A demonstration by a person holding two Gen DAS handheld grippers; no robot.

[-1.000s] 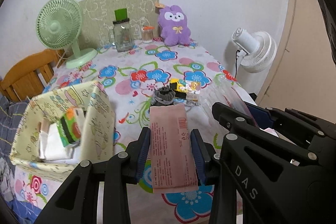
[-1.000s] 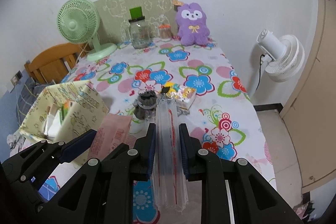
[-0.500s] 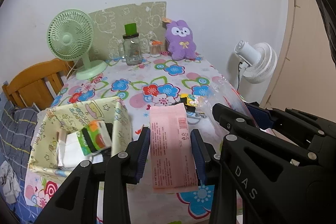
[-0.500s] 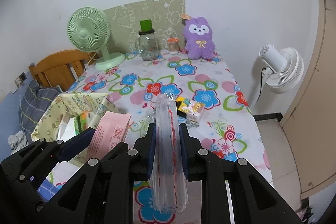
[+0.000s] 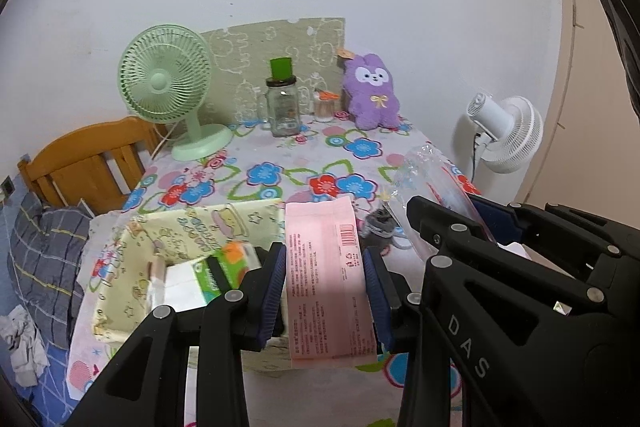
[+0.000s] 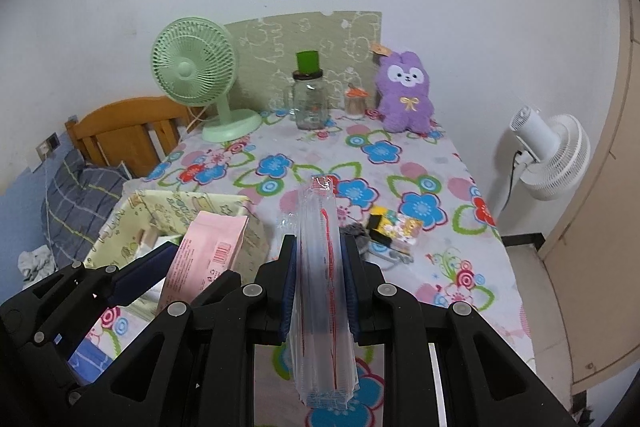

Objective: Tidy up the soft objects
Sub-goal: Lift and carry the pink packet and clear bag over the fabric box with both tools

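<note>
Gripping a flat pink paper packet with printed text and a red barcode point(image 5: 328, 279), the left gripper point(image 5: 325, 291) had its blue-padded jaws clamped on the packet's two long edges, the packet held flat and clear of the table. In the right wrist view the same packet point(image 6: 208, 251) stuck out just left of the right gripper point(image 6: 320, 283), whose jaws were pressed together on a folded stack of clear plastic zip bags with a red seal line point(image 6: 323, 291); the stack stood on edge between the pads and hung out past both ends of the fingers. The two grippers were side by side, close together, above the near end of a table covered by a white cloth printed with blue, red and pink flowers point(image 6: 420, 163).

Below and left of the pink packet sat a pale yellow fabric storage box with cartoon prints point(image 5: 188, 223), open on top, holding a green-and-orange pack point(image 5: 224, 263) and white folded items. On the cloth beyond the grippers lay a small grey bundle point(image 5: 378, 227) and a yellow-and-white patterned pouch point(image 6: 396, 227). At the far end stood a mint-green desk fan point(image 6: 196, 75), a glass jar with a green top point(image 6: 310, 99) and a purple plush rabbit point(image 6: 406, 91) against the wall. A white floor fan point(image 6: 552, 151) stood to the right of the table, a wooden chair point(image 6: 128, 131) to the left.
</note>
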